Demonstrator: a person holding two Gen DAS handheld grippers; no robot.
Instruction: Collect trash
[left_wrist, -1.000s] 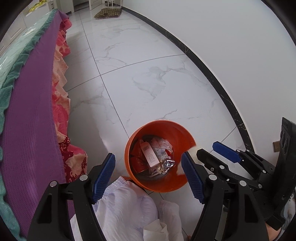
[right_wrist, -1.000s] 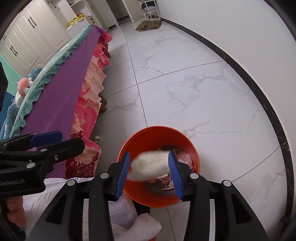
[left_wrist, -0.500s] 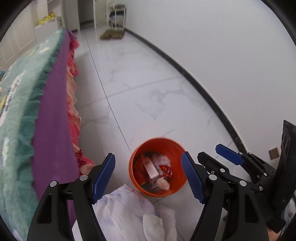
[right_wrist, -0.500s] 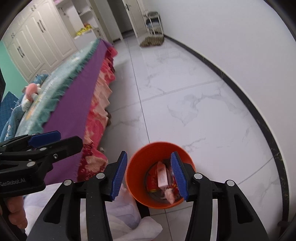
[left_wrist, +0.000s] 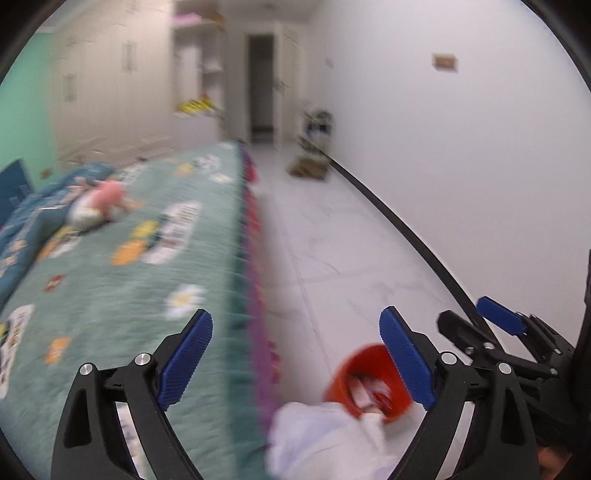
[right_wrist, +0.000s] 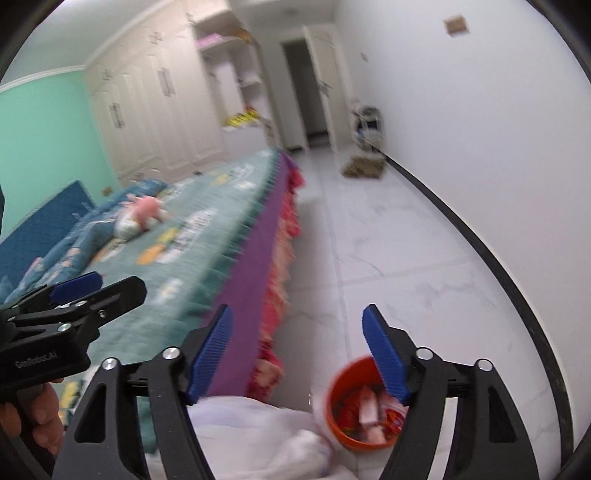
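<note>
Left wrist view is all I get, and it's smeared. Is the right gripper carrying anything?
Observer: No. In the right wrist view the right gripper is wide open, with nothing between its pads.
Operator: My own finger covers part of the bin. What's inside?
Observer: The right wrist view shows most of the orange bin opening. It holds red and pink wrappers.
Operator: How does my left gripper look from outside?
Observer: The left gripper points out over the bed, and a bare hand is on its handle.
</note>
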